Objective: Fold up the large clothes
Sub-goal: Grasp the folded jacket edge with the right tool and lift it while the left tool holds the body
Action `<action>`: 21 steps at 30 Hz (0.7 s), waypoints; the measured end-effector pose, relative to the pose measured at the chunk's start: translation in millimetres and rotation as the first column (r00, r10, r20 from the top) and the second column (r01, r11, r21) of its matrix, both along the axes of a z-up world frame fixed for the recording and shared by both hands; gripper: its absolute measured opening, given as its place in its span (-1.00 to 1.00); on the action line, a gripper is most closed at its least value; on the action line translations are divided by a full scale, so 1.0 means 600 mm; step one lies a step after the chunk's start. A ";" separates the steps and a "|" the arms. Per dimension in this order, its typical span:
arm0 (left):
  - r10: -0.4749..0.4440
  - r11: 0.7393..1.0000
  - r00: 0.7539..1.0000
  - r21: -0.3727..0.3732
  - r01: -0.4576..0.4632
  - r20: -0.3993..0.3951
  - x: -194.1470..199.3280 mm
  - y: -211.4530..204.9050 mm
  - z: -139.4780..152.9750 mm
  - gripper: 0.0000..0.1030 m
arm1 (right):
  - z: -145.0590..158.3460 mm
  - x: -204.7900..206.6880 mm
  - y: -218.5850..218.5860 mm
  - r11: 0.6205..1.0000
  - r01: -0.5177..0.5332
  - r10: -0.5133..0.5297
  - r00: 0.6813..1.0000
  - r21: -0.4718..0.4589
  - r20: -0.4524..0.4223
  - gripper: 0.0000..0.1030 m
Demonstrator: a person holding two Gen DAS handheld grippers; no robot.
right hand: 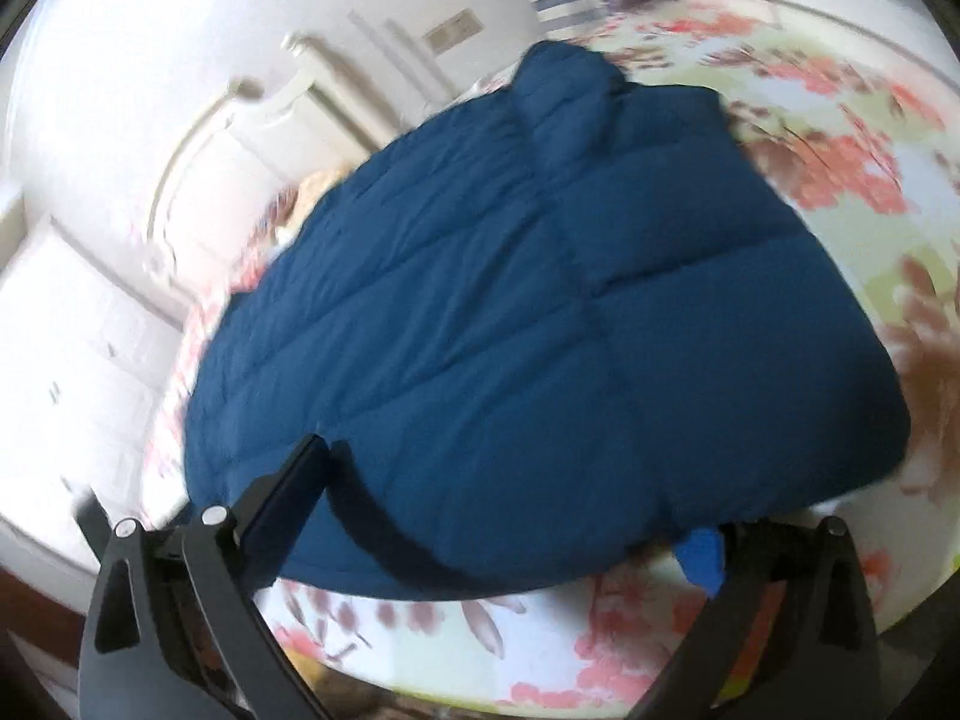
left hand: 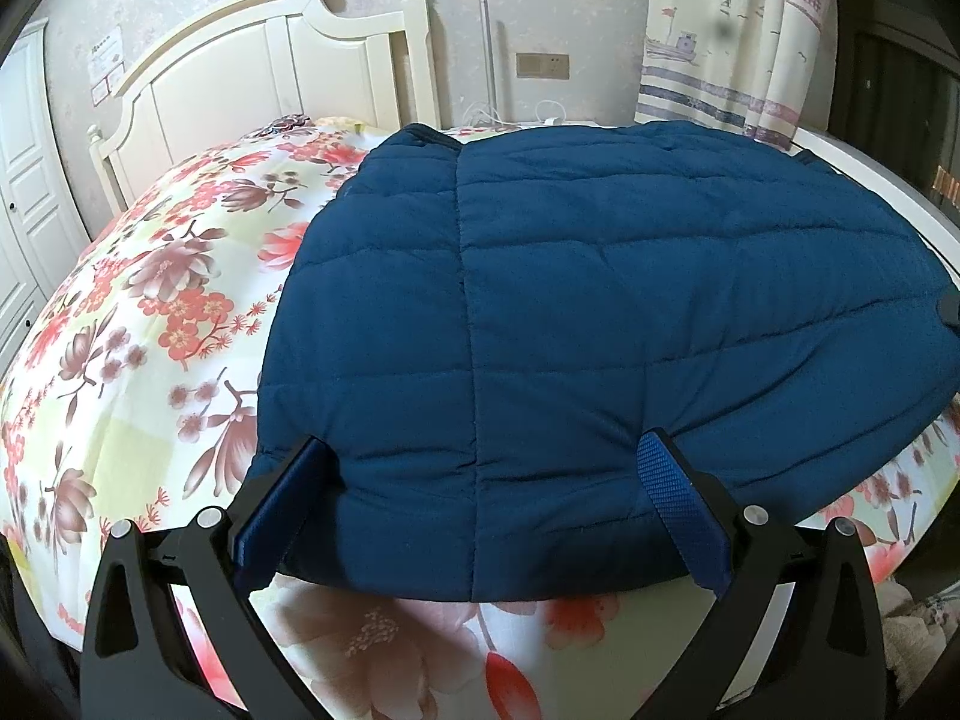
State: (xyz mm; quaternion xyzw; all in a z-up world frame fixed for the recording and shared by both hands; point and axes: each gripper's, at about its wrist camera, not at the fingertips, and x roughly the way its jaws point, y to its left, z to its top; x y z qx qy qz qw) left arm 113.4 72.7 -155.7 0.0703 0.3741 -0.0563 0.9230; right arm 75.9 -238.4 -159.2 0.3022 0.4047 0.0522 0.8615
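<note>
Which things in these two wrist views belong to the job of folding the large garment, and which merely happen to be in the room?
Part of the job:
- blue quilted jacket
- left gripper, jaws open
- right gripper, jaws open
- floral bedspread, the work surface

Just there:
- white headboard
- patterned curtain
- wall switch plate
- white wardrobe door

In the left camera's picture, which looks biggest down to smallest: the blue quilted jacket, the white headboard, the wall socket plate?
1. Blue quilted jacket, though it lies nearest the camera.
2. White headboard.
3. Wall socket plate.

Black left gripper (left hand: 486, 450), blue textured pads (left hand: 681, 492), silver screws (left hand: 753, 515).
</note>
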 end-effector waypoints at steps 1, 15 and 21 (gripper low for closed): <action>-0.002 1.000 1.000 -0.003 0.002 -0.001 0.000 -0.001 -0.001 0.91 | -0.005 -0.006 -0.015 0.997 0.008 -0.009 1.000 0.075 0.015 0.87; 0.002 1.000 1.000 -0.001 -0.002 0.005 0.000 -0.003 -0.003 0.91 | -0.027 0.003 -0.063 0.911 0.268 -0.291 0.956 0.313 0.029 0.20; 0.009 1.000 1.000 -0.005 -0.009 0.012 0.001 -0.007 0.002 0.91 | -0.030 0.032 -0.044 0.917 0.259 -0.297 0.951 0.303 0.086 -0.06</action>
